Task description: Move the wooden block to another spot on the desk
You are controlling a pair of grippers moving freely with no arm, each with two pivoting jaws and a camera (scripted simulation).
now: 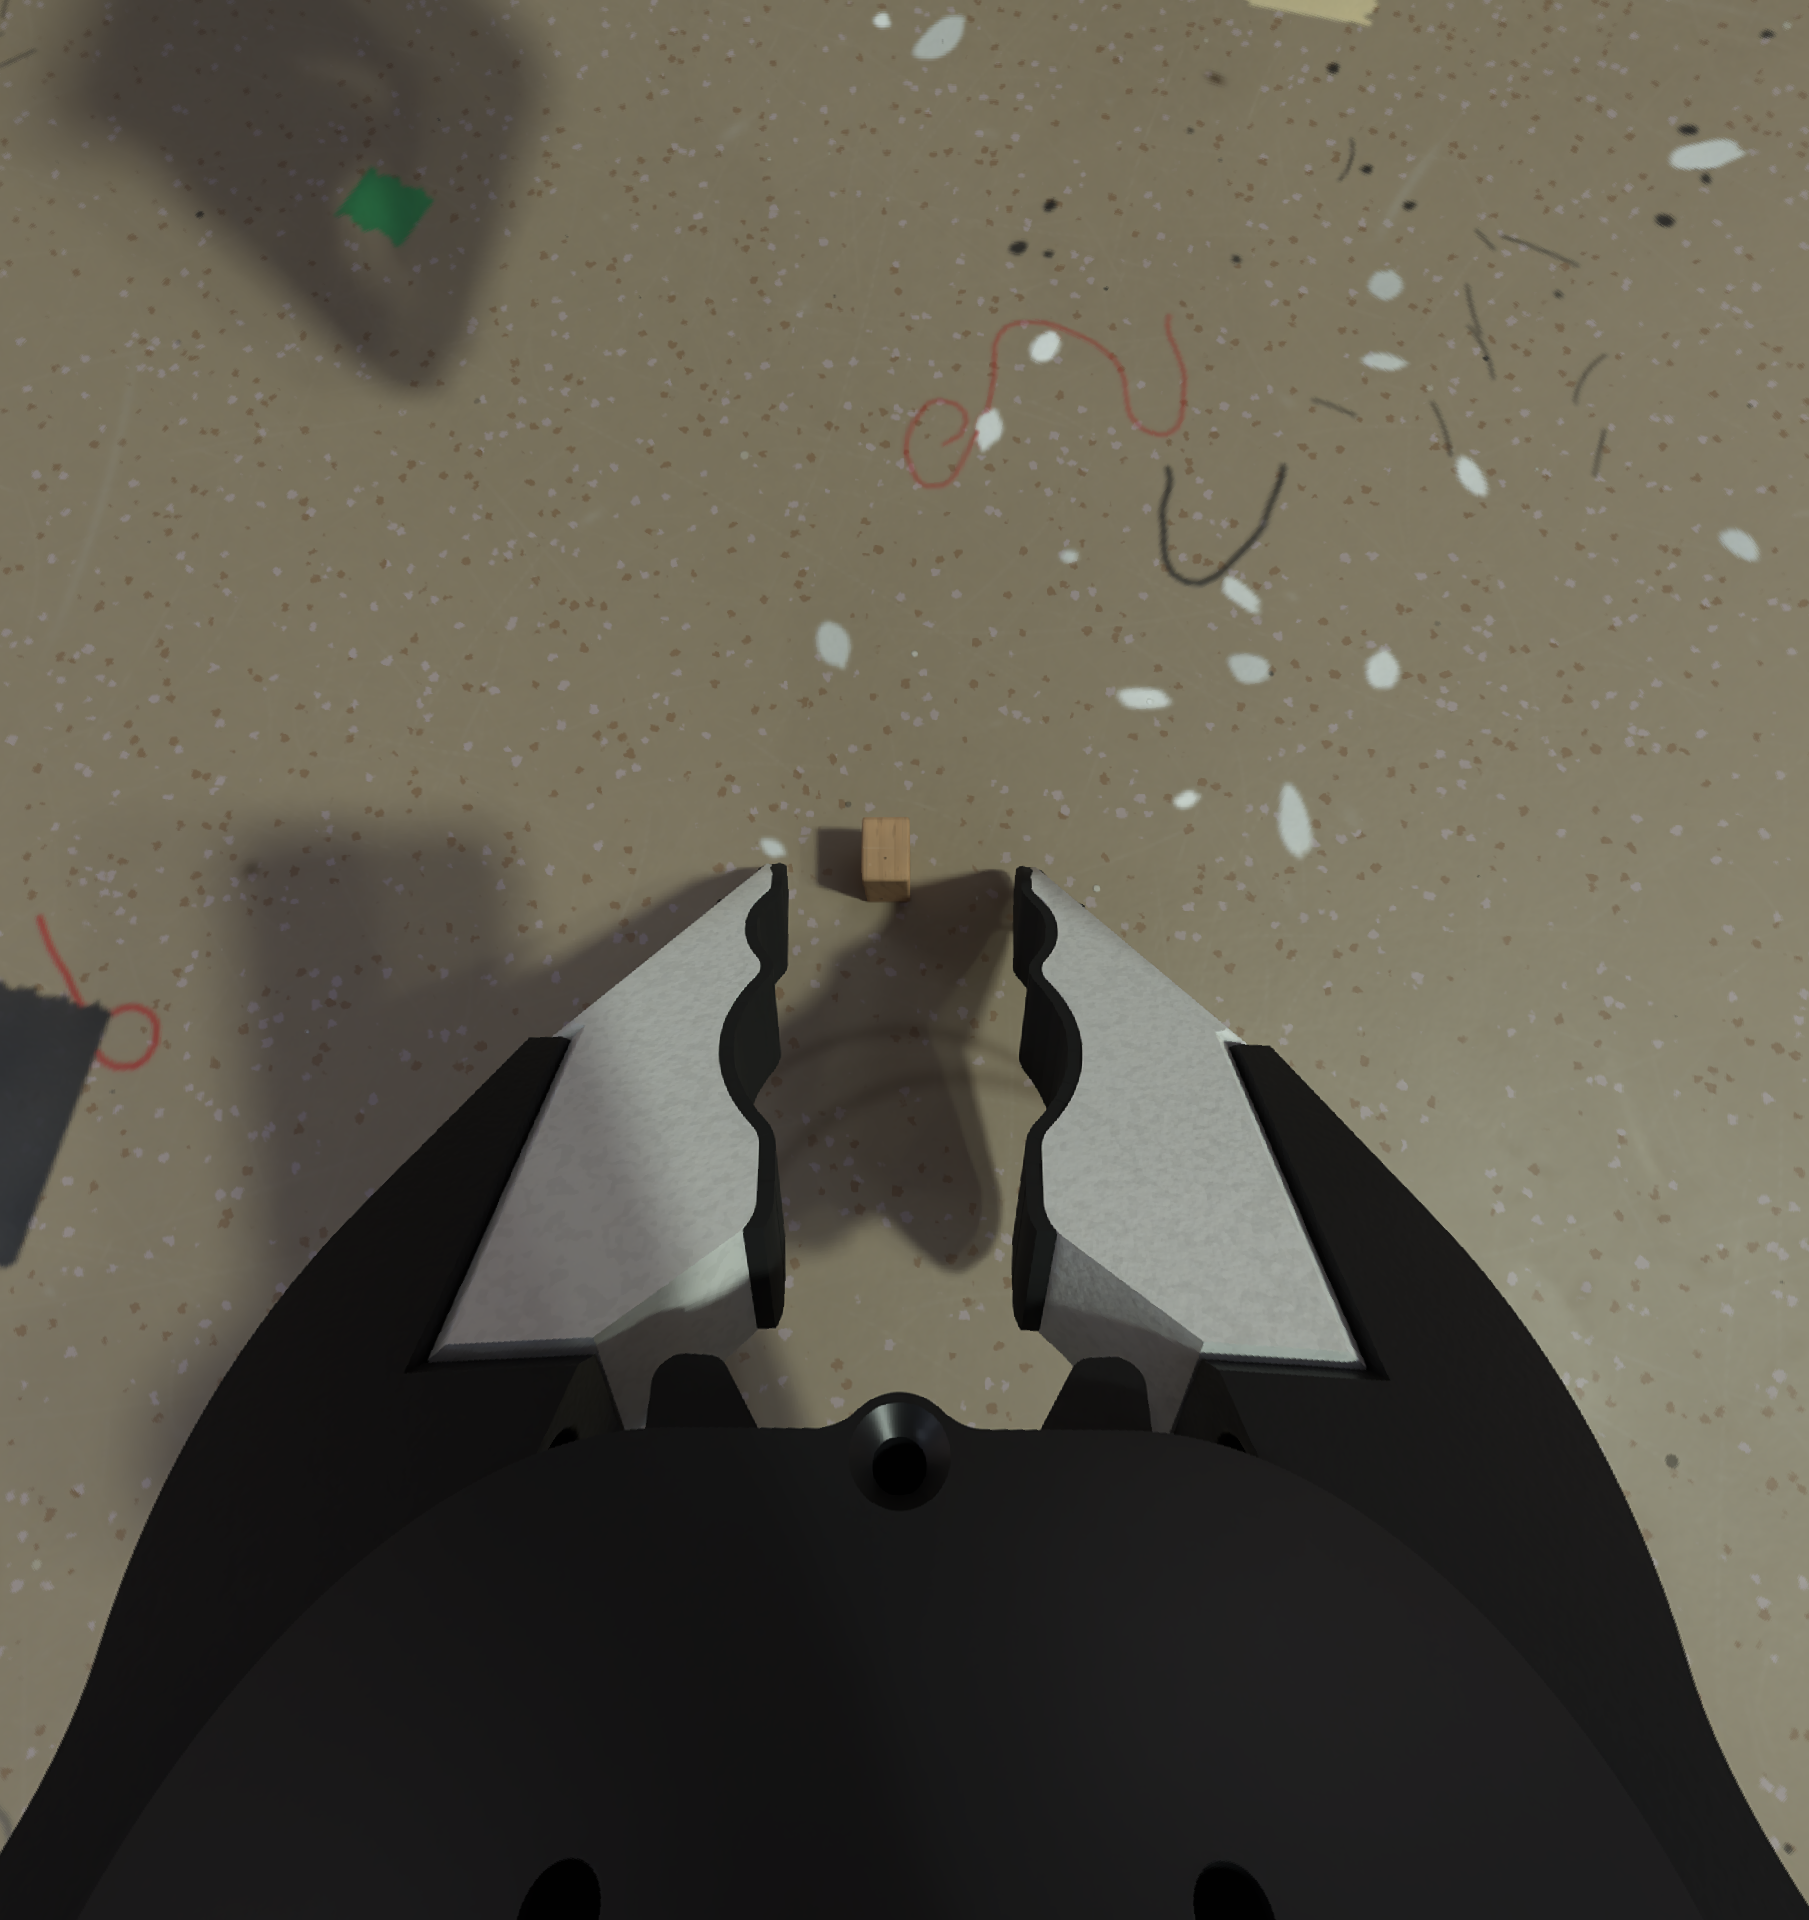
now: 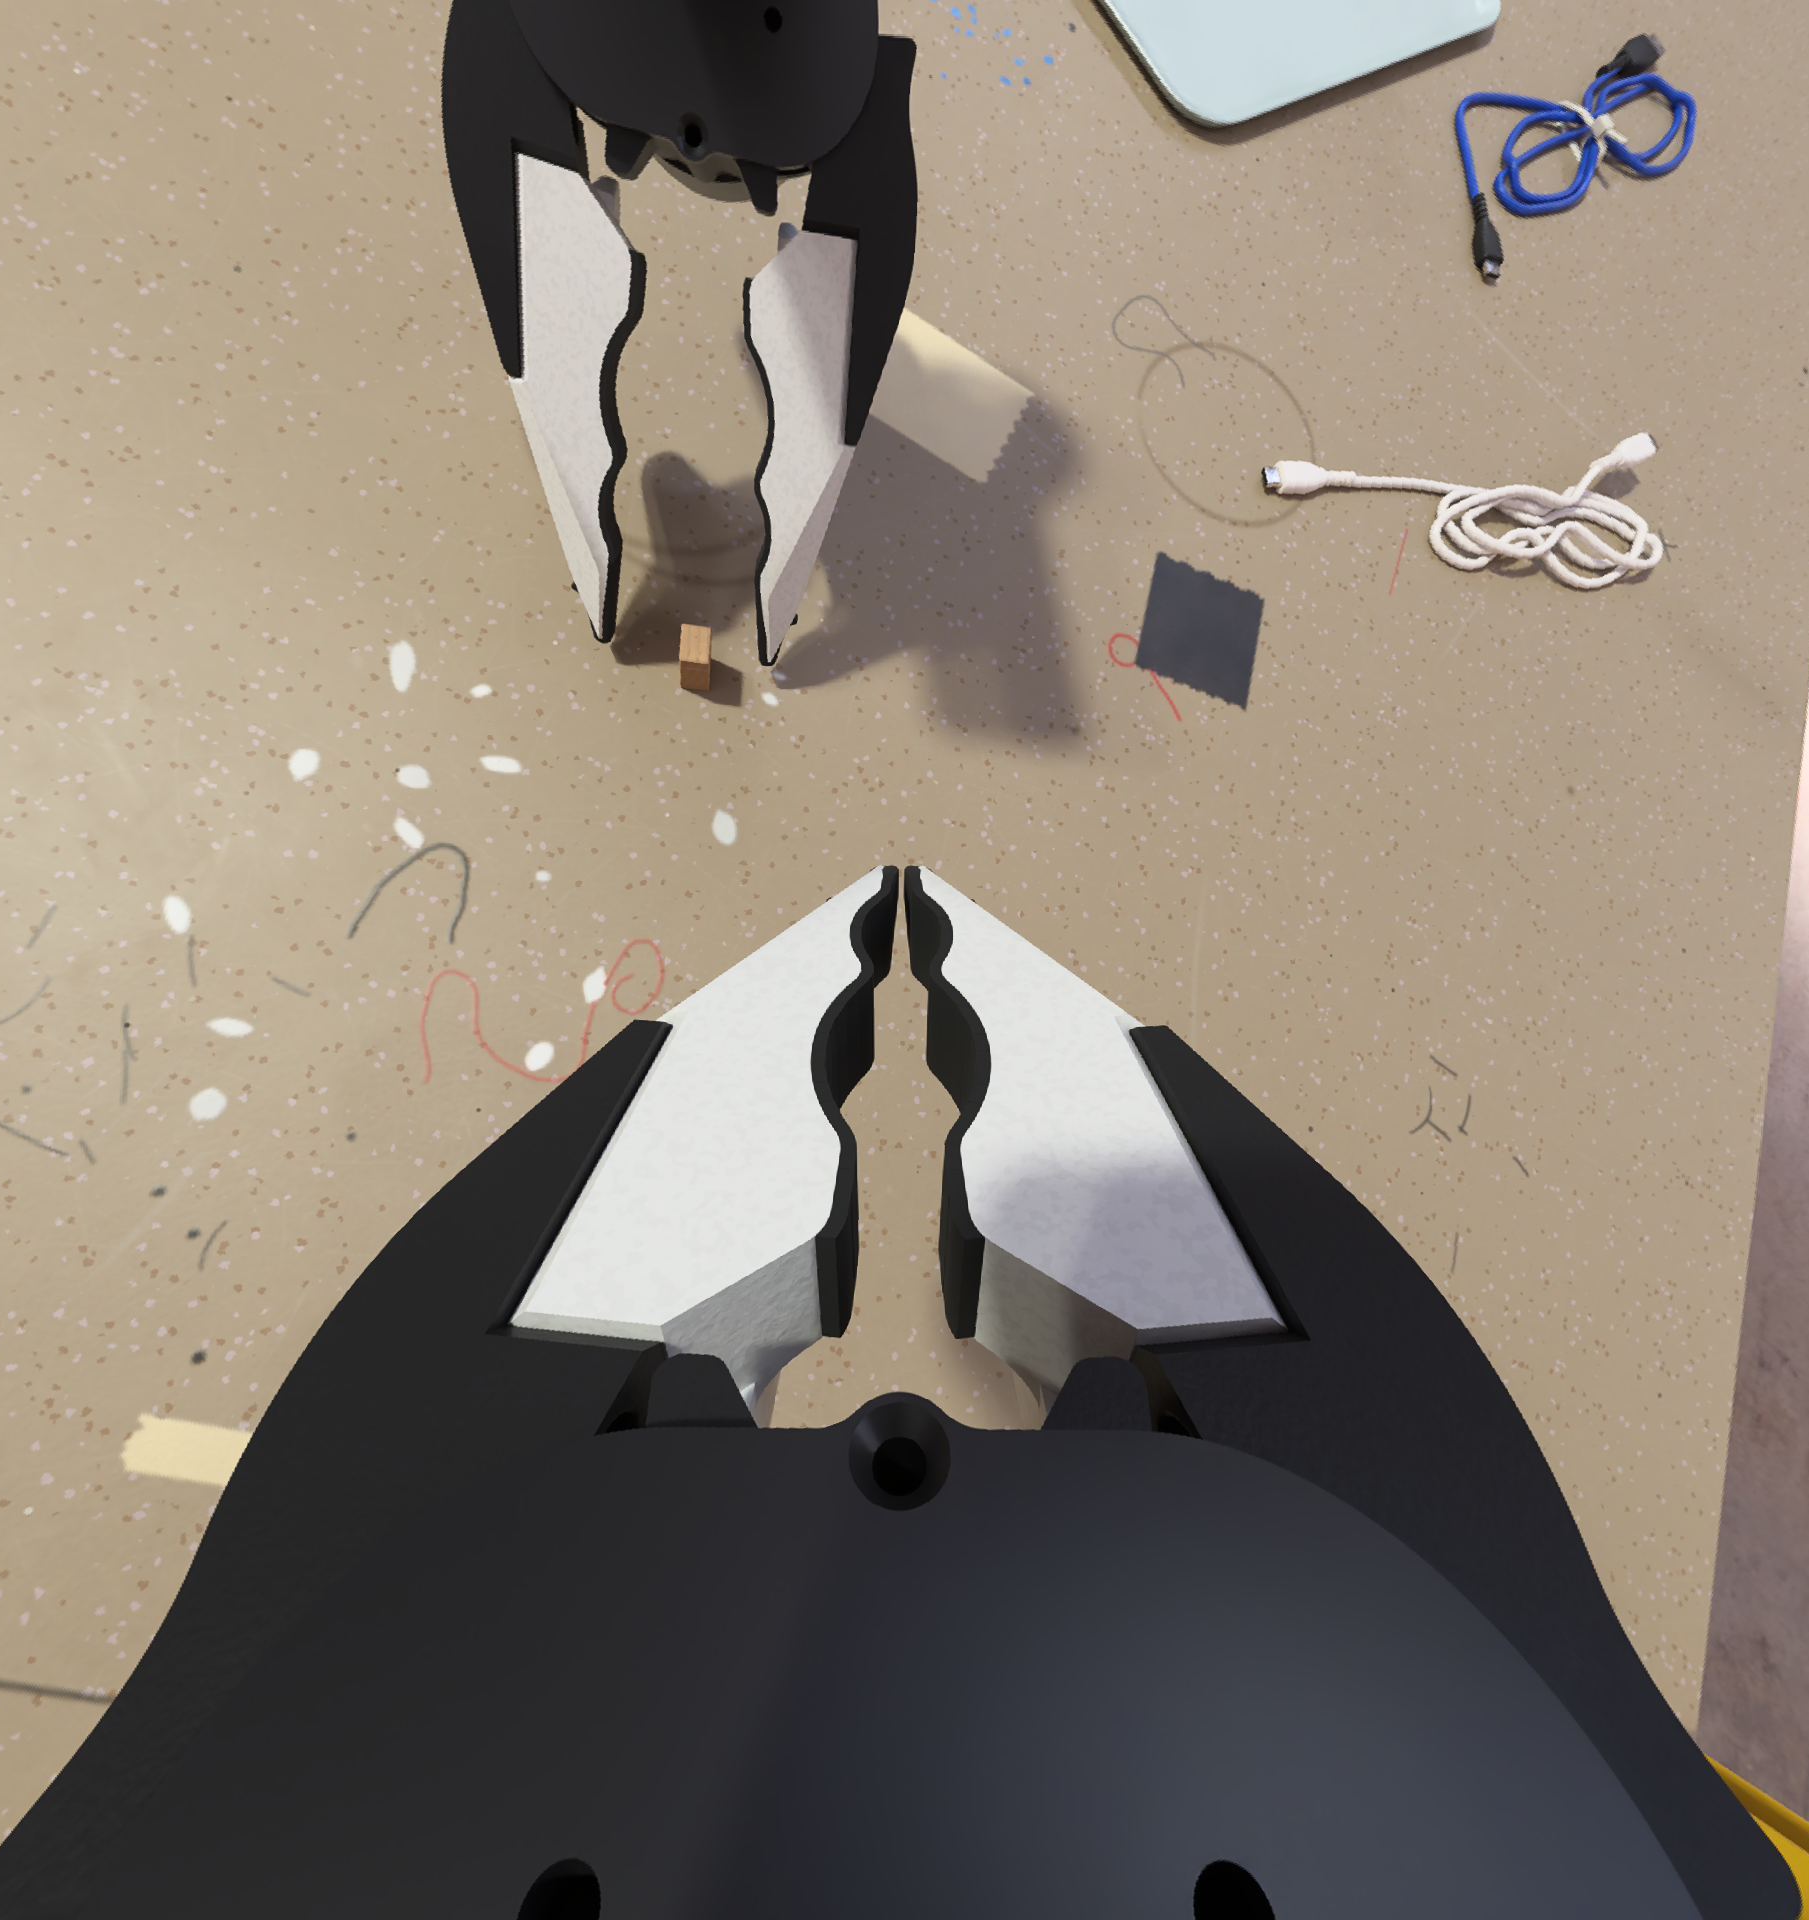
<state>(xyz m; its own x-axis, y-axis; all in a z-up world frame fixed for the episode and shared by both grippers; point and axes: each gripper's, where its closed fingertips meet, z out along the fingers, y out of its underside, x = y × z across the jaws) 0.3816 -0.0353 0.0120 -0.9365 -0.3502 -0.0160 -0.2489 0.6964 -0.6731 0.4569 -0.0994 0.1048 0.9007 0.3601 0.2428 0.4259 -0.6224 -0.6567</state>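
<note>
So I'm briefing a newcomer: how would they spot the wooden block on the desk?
Find the speckled tan desk and the left gripper with open jaws. Just off its tips stands the wooden block, small and pale brown, the only raised solid among flat white flecks.

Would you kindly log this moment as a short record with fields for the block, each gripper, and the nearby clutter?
target: small tan wooden block, resting on the speckled beige desk
left gripper: open, tips just short of the block, not touching
right gripper: shut, empty, hanging apart from the block
block in right wrist view: beyond the left gripper's tips
clutter: coiled blue cable, coiled white cable, dark grey square patch, green scrap
task state: block not yet grasped
</note>
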